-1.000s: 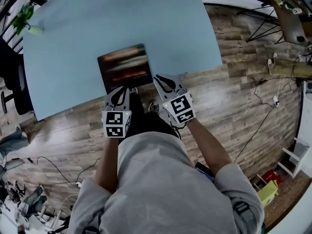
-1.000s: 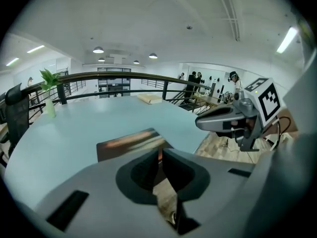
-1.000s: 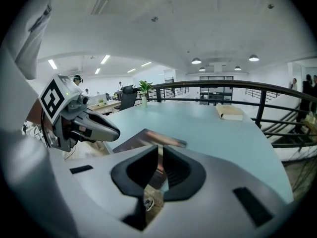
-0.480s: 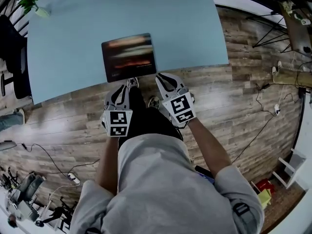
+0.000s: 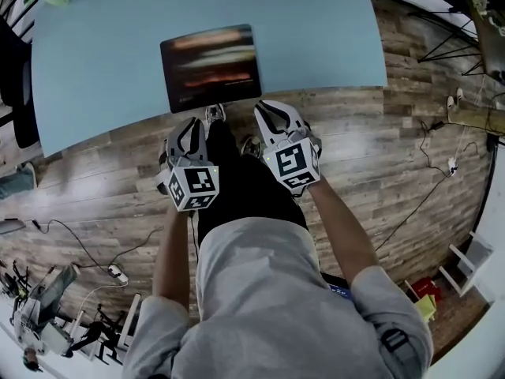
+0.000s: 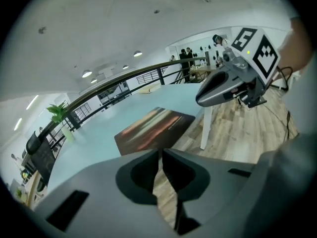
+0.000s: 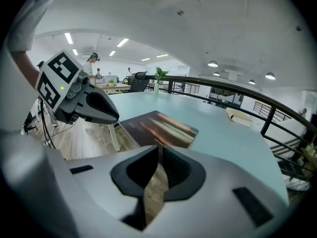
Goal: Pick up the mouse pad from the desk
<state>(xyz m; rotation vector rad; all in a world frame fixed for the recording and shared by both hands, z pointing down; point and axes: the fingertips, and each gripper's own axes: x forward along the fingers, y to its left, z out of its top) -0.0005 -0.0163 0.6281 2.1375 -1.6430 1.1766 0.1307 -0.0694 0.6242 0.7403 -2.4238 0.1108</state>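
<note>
Mouse pad (image 5: 211, 65) lies flat near the front edge of the pale blue desk (image 5: 316, 30), untouched. In the head view the left gripper (image 5: 189, 126) and right gripper (image 5: 270, 109) hang just short of that edge, over the wooden floor. A second ago their tips reached the pad's near border. Both have since sunk and rolled, so the pickup looks not yet begun and the approach must likely be made again.

In the left gripper view its own jaws are pinched together with nothing between them. The pad (image 6: 154, 128) lies beyond them on the desk, and the other gripper (image 6: 200, 100) hangs off the desk's front.

In the right gripper view the jaws are likewise closed on nothing, with the pad (image 7: 161, 128) ahead of them near the desk's front edge.

Counted: one mouse pad, one desk, two grippers, one potted plant (image 7: 159, 76) at the desk's far side, and one pale block (image 7: 240, 115) farther along the desk.
</note>
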